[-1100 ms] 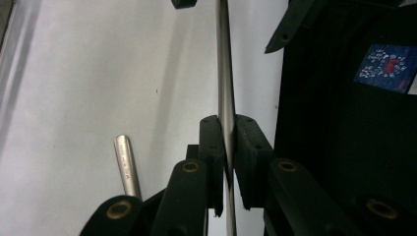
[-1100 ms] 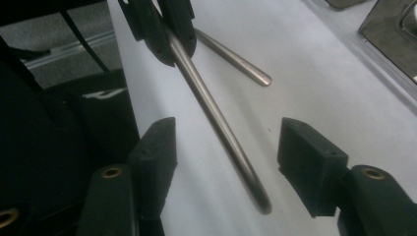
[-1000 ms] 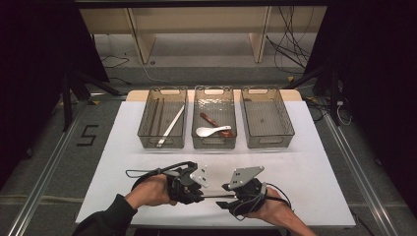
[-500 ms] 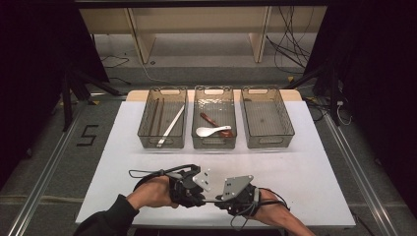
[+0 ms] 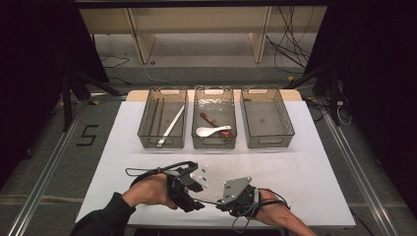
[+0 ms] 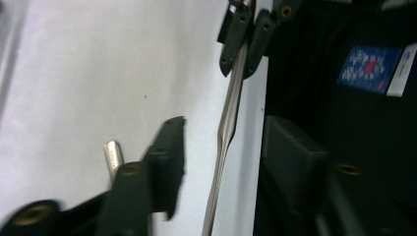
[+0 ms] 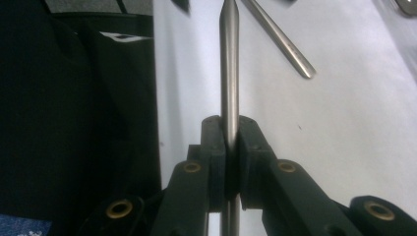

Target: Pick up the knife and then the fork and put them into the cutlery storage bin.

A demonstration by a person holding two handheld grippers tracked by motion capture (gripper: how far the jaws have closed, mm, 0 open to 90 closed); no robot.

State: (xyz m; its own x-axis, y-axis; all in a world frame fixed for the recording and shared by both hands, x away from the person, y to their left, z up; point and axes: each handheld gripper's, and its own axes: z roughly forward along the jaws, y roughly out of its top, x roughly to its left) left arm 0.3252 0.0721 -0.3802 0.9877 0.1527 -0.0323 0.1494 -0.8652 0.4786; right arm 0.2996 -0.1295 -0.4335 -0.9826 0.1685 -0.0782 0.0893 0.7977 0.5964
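Right gripper [image 7: 229,135]: fingers clenched on a slim silver metal chopstick [image 7: 229,73], gripped partway along, its pointed tip running forward past the fingertips; these fingers have just closed on it.

Left gripper [image 6: 223,147]: fingers released, having just opened; the same chopstick passes between them, touching neither pad. Judgement: a hand-over from left to right is completed, and the right gripper alone carries the piece.

Second silver metal chopstick [image 7: 278,37]: lies flat on the white desk [image 5: 314,172], just beside the right fingers, ungrasped.

Beyond both grippers, well apart, a row of three clear plastic bins.
- Left bin [image 5: 143,129]: a dark pair of chopsticks and one pale chopstick.
- Middle bin [image 5: 195,142]: a white ceramic spoon [image 5: 211,131] and a reddish-brown spoon [image 5: 215,125].
- Right bin [image 5: 287,129]: nothing inside.
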